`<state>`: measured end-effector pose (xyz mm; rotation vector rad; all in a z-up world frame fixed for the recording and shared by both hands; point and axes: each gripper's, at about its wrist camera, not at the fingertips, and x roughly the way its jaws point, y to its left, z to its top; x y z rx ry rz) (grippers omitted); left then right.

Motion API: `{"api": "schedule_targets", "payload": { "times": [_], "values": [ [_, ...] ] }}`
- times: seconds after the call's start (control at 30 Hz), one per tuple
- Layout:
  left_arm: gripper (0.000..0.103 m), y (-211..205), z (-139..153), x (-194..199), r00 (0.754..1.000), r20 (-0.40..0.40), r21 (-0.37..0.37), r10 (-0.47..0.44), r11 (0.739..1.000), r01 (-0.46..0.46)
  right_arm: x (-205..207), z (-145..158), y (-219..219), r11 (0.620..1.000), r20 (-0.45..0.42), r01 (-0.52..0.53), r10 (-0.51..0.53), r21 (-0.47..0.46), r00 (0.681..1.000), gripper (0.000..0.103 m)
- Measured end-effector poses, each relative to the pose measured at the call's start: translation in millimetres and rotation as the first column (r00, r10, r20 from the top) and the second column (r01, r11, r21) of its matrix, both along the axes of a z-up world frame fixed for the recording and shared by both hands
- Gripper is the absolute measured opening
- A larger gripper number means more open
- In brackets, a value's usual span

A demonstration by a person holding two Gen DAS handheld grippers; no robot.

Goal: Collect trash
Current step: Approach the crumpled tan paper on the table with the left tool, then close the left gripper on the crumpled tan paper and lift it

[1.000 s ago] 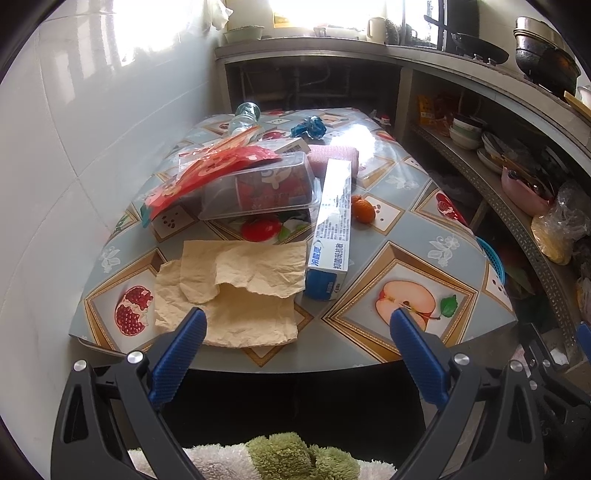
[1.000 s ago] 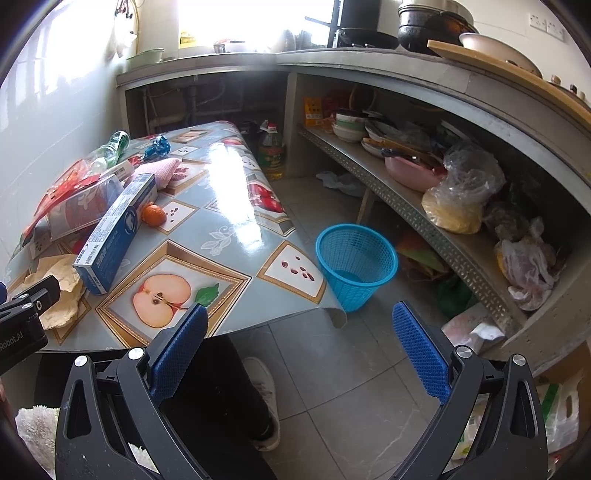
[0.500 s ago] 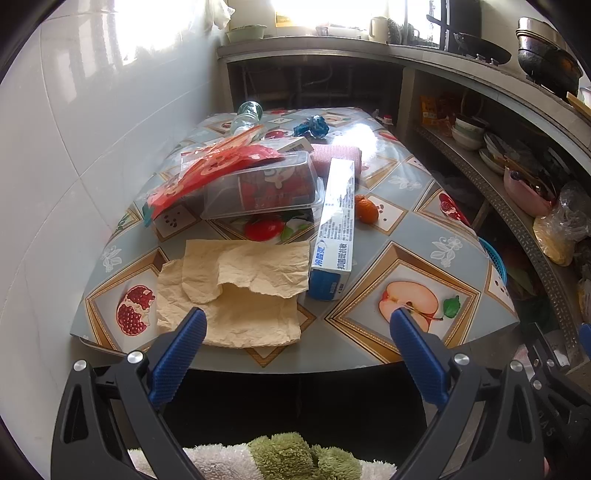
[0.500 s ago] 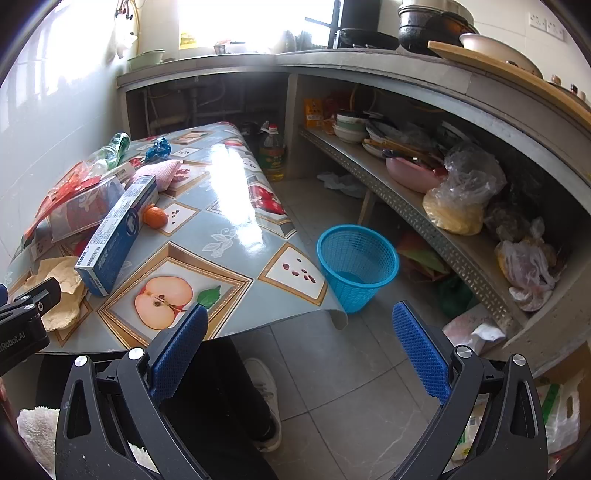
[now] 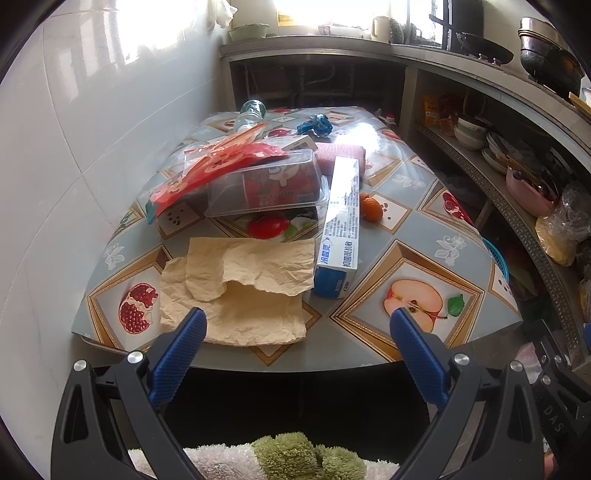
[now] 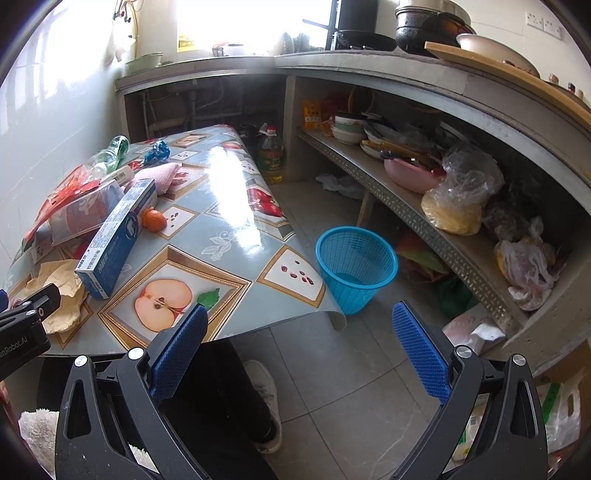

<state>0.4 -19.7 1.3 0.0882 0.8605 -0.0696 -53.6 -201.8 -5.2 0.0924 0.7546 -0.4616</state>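
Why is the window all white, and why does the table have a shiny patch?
In the right wrist view, the window is overexposed by daylight, and that light glares off the glossy tablecloth. In the left wrist view, the same glare sits at the table's far end; the fisheye lens bends the shelf.

Left gripper [image 5: 295,332]: black angular frame with triangular cut-outs, silver round screws at the pivots, two blue fingers [image 5: 177,354] with knurled pads. Right gripper [image 6: 295,332]: same build — black frame, silver screws, blue textured fingers [image 6: 421,354]. White lettering on the black housing of the left unit, partly cut off at the right camera's frame edge. Person: dark trousers [image 6: 218,398], white shoe [image 6: 267,398], fluffy white and green garment [image 5: 295,459] at the bottom edge.
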Motion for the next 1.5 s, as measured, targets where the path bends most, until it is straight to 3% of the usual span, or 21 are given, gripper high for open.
{"api": "schedule_targets", "payload": {
  "times": [0.23,0.67,0.87,1.0,1.2,1.3,1.4,1.5],
  "values": [
    [0.097,5.0,-1.8,2.5,1.000,-0.011,-0.007,0.007,1.000,-0.007,0.4,3.2,-1.5,1.000,0.015,0.009,-0.009,-0.002,1.000,0.096],
    [0.097,26.6,4.8,23.8,0.999,0.048,-0.026,0.001,1.000,0.000,27.5,12.3,4.5,0.999,0.038,-0.040,0.040,0.001,0.998,0.096],
    [0.097,65.7,16.8,31.9,0.991,0.133,0.007,0.017,1.000,-0.018,51.6,11.9,12.7,0.991,0.071,-0.127,0.124,0.051,0.990,0.096],
    [0.097,95.8,18.7,31.4,0.991,0.135,0.029,0.017,0.999,-0.021,69.3,5.7,19.8,0.981,0.061,-0.180,0.176,0.071,0.983,0.096],
    [0.097,120.4,-1.5,30.1,0.995,0.067,0.051,-0.068,0.997,0.065,93.9,-4.2,31.2,0.961,0.056,-0.263,0.259,0.086,0.964,0.096],
    [0.097,125.2,-14.6,31.9,0.989,0.037,-0.052,-0.144,0.988,0.146,103.2,-7.3,36.1,0.951,0.051,-0.294,0.291,0.090,0.955,0.096],
    [0.097,123.8,-16.2,40.6,0.974,0.068,-0.164,-0.216,0.960,0.225,113.7,-9.9,38.9,0.946,0.034,-0.310,0.308,0.094,0.951,0.096],
    [0.097,108.8,-15.6,54.9,0.926,0.067,-0.170,-0.372,0.910,0.378,120.4,-12.6,36.9,0.946,0.024,-0.307,0.306,0.100,0.952,0.096]
  ]
}}
